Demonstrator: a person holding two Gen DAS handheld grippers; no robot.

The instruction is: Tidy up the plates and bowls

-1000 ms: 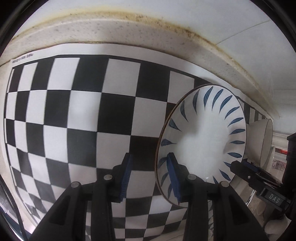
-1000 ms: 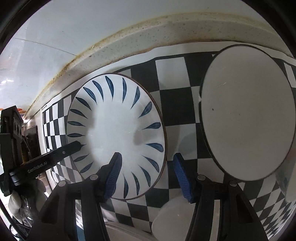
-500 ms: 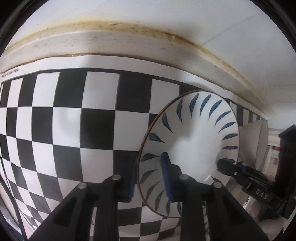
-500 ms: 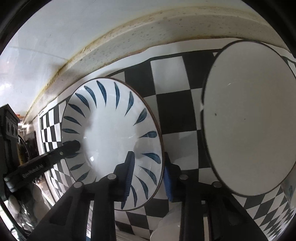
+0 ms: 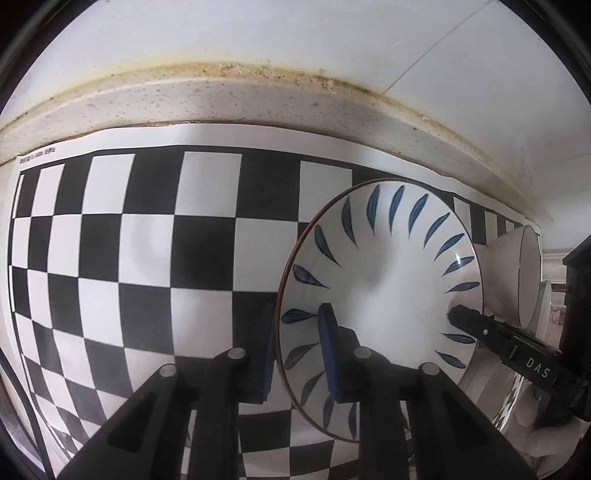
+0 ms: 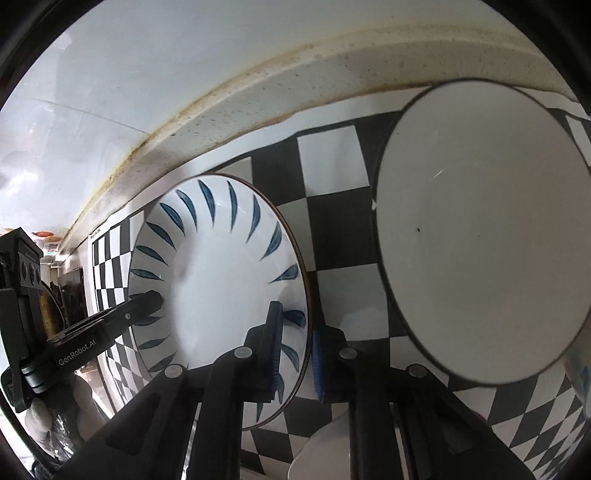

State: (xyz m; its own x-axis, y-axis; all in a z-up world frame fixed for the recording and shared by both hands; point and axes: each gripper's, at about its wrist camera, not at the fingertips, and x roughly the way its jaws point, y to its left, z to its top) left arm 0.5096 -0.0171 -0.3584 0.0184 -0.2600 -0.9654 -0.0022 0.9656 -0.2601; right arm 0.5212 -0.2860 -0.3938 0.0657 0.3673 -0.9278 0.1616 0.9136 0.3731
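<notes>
Blue-leaf plate: white, with blue leaf marks around the rim and a thin dark edge; located on the checkerboard mat, near the back edge of the counter.
Left gripper: jaws have just been closing and now pinch the left rim of the blue-leaf plate. One blue pad lies on the plate's inner face; the other sits outside the rim.
Right gripper: jaws have just been closing and now pinch the right rim of the same plate. One pad is inside the rim, one outside.
Opposite views: each camera shows the other gripper's black finger tip touching the far side of the plate.
Plain white bowl: large, dark-rimmed, empty; located just right of the blue-leaf plate on the mat. In the left wrist view it appears beyond the plate's right edge.
Checkerboard mat: black and white squares; covers the counter under both dishes.
Counter edge: speckled stone, with a stained seam against the white tiled wall.
Small white dish: partly visible below the right gripper; type cannot be determined.
</notes>
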